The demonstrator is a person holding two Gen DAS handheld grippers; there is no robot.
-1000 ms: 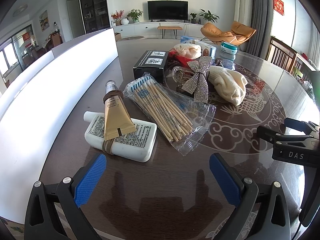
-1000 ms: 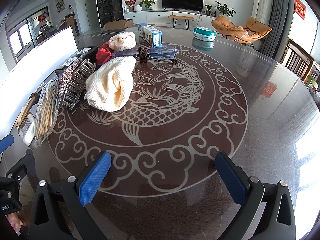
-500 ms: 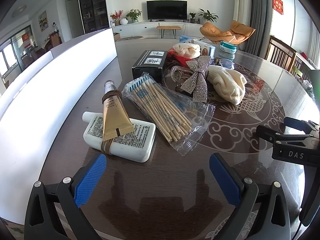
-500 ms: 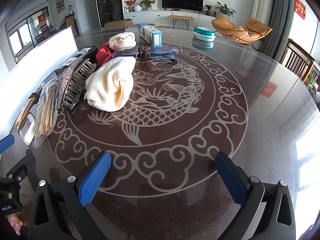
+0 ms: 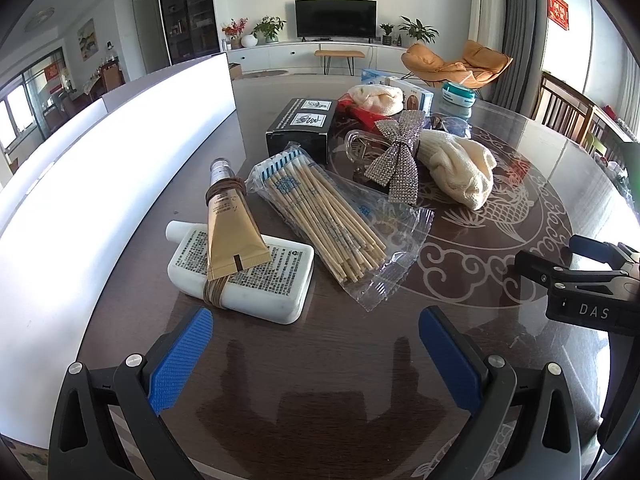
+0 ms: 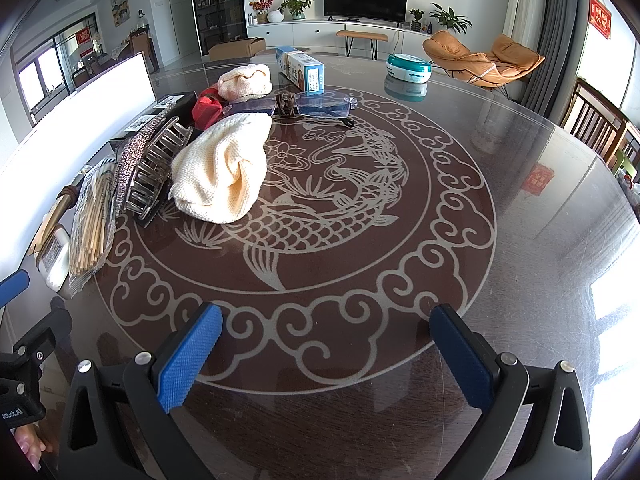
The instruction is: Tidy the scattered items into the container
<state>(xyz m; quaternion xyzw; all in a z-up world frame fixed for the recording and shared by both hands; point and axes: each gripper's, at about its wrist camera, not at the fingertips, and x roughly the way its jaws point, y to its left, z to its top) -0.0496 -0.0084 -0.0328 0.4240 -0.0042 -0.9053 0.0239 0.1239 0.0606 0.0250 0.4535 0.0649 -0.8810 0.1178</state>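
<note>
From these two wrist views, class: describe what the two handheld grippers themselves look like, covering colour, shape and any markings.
Both the left gripper and the right gripper have black plastic bodies with silver screws and two fingers faced with textured blue pads. Seen side-on from the left wrist camera, the right one carries white lettering "DAS".

The letters "DAS" stand in white on the black body of the right gripper [image 5: 592,258], seen from the left wrist camera. The white bottle [image 5: 244,276] has lots of tiny print on its label, too small to read. The black box [image 5: 302,128] has white labels with marks that cannot be read. The red sign [image 6: 599,16] on the wall has signs too blurry to read.
</note>
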